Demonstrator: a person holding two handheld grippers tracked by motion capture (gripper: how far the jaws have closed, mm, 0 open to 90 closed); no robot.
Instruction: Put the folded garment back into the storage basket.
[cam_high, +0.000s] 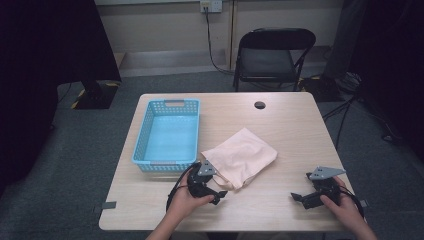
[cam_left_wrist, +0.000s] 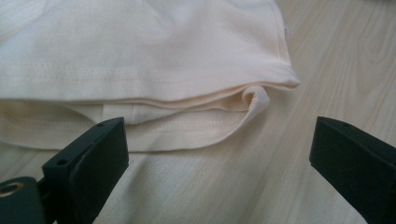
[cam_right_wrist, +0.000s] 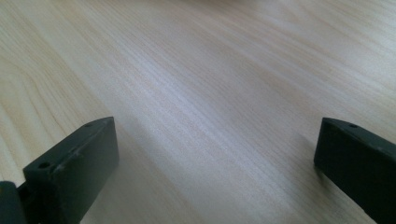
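Pale wooden table (cam_high: 280, 210) bears a folded cream cotton cloth (cam_high: 241, 156) beside a blue plastic basket (cam_high: 169, 132); left gripper (cam_high: 219, 193) gapes wide at its hem, seemingly to pinch it; right gripper (cam_high: 297, 197) waits apart, jaws wide, empty.

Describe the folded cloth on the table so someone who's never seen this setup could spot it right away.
Start at the light wooden table, then find the blue plastic basket on its left half. Just right of the basket's near corner lies the folded cloth, with the left gripper open at its near edge. It is the one soft, pale peach thing there, flat, with stitched hems.
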